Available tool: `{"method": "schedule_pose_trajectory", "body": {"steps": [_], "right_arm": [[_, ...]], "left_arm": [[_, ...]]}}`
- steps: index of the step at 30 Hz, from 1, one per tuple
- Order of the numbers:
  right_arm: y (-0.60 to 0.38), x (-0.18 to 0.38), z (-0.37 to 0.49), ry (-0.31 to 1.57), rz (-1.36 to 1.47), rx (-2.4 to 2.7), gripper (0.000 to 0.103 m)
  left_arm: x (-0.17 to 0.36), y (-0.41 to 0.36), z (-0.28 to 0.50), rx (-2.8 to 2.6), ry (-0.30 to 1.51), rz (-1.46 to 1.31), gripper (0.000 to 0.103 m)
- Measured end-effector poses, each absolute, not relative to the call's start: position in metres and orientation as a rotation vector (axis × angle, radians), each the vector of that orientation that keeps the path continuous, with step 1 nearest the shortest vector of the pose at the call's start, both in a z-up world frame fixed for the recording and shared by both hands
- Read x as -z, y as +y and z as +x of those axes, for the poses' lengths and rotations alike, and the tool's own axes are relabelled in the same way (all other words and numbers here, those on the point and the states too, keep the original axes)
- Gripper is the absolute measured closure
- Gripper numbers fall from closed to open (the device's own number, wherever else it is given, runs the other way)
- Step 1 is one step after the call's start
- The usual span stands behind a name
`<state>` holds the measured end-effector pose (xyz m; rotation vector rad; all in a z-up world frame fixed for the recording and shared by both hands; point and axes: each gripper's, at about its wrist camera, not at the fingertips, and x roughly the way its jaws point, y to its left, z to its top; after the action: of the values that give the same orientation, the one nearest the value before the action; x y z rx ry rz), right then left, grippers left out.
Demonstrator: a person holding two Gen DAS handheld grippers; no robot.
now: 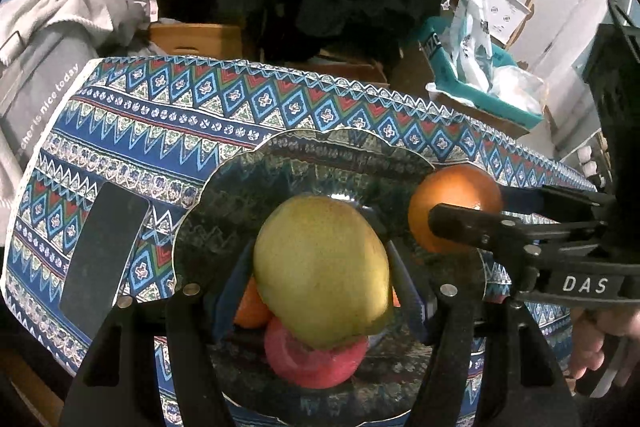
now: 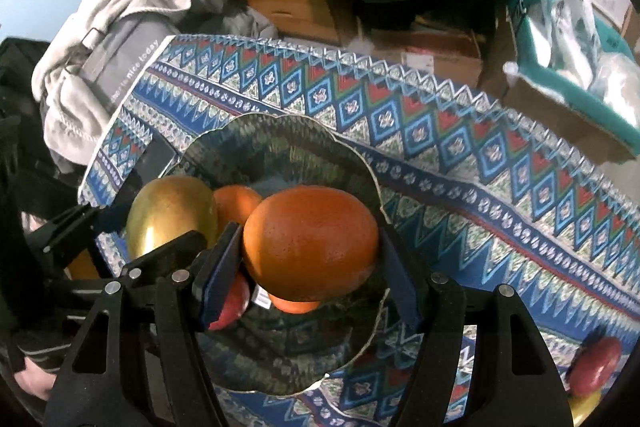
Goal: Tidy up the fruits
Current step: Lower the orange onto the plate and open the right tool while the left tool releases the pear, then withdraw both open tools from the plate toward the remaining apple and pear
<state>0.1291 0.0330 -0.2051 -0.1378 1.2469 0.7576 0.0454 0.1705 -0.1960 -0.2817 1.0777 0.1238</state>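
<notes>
My left gripper is shut on a yellow-green pear and holds it over a dark scalloped plate. Under the pear lie a red apple and a small orange. My right gripper is shut on a big orange over the same plate; it shows from the side in the left wrist view. The pear, a small orange and the red apple show beside it.
The plate stands on a blue patterned cloth. A black phone lies left of the plate. A red fruit and a yellow one lie on the cloth at right. Grey clothes and boxes surround the table.
</notes>
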Motion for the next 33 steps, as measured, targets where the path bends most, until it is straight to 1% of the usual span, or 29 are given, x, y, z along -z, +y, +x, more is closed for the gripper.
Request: {"method": "schedule_pose_trajectory", "body": {"steps": [8,9,16,20,28,33], "right_arm": [[0.032,0.214,0.131,1.284,-0.126,-0.743,0.034],[0.03,0.213,0.131,1.28,-0.114,-0.745,0.035],[0.026,0.186,0.131,1.22,-0.077,-0.775,0.035],[0.024,0.173,0.127,1.188,-0.09,-0.765,0.035],[0.01,0.153,0.117,1.132,-0.129,-0.735,0.035],[-0.006,0.143,0.111,1.114,-0.13,-0.711,0.035]], "left_arm": [[0.196,0.165,0.046,-0.124,1.095,-0.255,0.034],[0.195,0.165,0.046,-0.125,1.089,-0.25,0.034],[0.184,0.167,0.045,-0.124,1.063,-0.276,0.033],[0.18,0.165,0.042,-0.129,1.057,-0.276,0.028],[0.165,0.162,0.036,-0.1,1.029,-0.308,0.027],[0.153,0.151,0.034,-0.078,1.012,-0.307,0.025]]}}
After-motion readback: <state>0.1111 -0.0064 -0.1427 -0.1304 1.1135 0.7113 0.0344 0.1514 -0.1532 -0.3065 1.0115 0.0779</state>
